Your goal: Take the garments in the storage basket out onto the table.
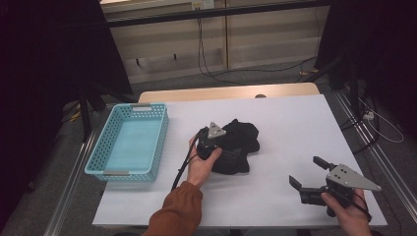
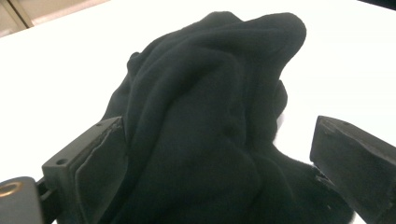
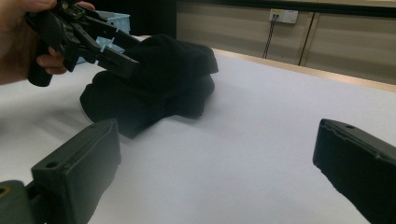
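Note:
A crumpled black cloth [image 1: 238, 140] lies in a heap at the middle of the white table [image 1: 295, 123]. My left gripper [image 1: 227, 150] leans over the cloth's near-left side, held by a hand in an orange-brown sleeve. In the left gripper view the cloth [image 2: 219, 60] bulges up between the spread jaws of the left gripper [image 2: 210, 133]; the left jaw lies against it, the right jaw stands apart. My right gripper [image 1: 306, 170] rests open near the front right edge, with nothing between its jaws. In the right gripper view, the left gripper [image 3: 128, 53] hovers at the cloth [image 3: 159, 88].
A light blue plastic basket [image 1: 160, 142] stands at the table's left edge, nothing seen inside. Bare white tabletop stretches between the cloth and the right gripper [image 3: 215, 144]. Beyond the table are a wall with cables and dark stands.

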A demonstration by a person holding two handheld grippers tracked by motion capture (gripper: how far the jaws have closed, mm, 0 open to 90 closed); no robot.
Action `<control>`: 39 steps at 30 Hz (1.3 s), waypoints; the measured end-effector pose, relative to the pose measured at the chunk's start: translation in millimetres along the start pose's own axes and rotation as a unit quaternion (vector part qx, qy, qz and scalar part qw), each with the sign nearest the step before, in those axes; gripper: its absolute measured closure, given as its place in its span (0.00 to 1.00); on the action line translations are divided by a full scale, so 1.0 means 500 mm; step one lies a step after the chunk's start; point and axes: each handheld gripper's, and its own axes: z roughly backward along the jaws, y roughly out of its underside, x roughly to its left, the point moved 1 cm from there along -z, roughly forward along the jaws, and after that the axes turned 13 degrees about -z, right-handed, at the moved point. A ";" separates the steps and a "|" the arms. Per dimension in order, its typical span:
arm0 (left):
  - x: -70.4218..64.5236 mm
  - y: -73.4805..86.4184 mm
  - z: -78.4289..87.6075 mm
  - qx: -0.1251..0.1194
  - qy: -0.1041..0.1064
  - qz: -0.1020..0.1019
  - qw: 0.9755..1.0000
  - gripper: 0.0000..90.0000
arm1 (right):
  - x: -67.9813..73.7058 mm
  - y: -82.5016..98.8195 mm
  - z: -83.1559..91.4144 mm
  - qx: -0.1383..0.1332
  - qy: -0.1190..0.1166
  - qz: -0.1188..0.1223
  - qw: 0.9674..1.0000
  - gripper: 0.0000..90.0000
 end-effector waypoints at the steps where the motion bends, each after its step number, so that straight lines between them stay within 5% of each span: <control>1: 0.003 -0.002 0.008 -0.010 -0.002 -0.001 1.000 0.06 | 0.000 0.000 0.000 0.000 0.000 0.000 1.000 0.00; 5: 0.021 -0.009 0.045 -0.026 -0.030 -0.001 0.999 0.06 | 0.003 0.001 -0.003 0.002 -0.001 0.003 1.000 0.01; 12: 0.029 0.025 0.088 -0.033 -0.040 0.018 0.998 0.04 | 0.007 0.002 -0.018 0.011 -0.003 0.005 1.000 0.01; 15: 0.027 0.047 0.097 -0.027 -0.023 0.014 0.999 0.04 | 0.013 0.002 -0.029 0.018 -0.006 0.016 1.000 0.01; 23: 0.018 0.080 0.133 -0.023 -0.044 0.007 0.999 0.05 | 0.027 -0.003 -0.054 0.020 -0.013 0.017 1.000 0.01; 31: 0.009 0.102 0.177 -0.020 -0.057 0.011 0.998 0.05 | 0.071 -0.030 -0.110 0.029 -0.045 0.045 0.998 0.01; 39: 0.003 0.125 0.196 -0.021 -0.058 0.010 0.998 0.05 | 0.094 -0.048 -0.185 0.053 -0.052 0.064 0.995 0.02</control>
